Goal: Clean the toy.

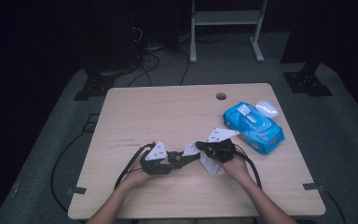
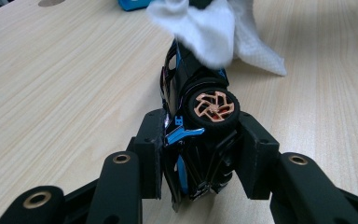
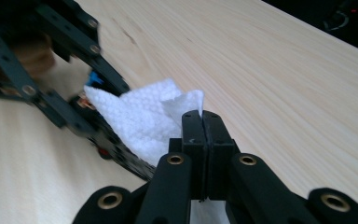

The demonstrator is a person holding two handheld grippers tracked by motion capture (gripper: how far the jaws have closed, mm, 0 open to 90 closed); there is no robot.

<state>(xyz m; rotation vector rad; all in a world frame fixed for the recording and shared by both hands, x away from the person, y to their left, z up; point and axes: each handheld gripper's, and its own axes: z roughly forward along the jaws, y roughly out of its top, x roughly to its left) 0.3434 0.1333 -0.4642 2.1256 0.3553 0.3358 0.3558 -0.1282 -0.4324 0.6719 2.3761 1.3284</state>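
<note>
A black toy car (image 2: 200, 88) with blue trim and a copper-spoked wheel (image 2: 212, 106) sits between the pads of my left gripper (image 2: 203, 154), which is shut on it and holds it just above the wooden table (image 1: 168, 107). My right gripper (image 3: 203, 123) is shut on a white wipe (image 3: 140, 116). The wipe (image 2: 209, 32) drapes over the car's far end. In the high view the left gripper (image 1: 177, 159) and the right gripper (image 1: 200, 147) meet near the table's front middle, with the wipe (image 1: 209, 163) hanging below the right one.
A blue pack of wet wipes (image 1: 254, 123) lies at the right of the table, with a small white object (image 1: 267, 108) behind it. A cable hole (image 1: 221, 96) is near the far edge. Cables trail off the table's left side.
</note>
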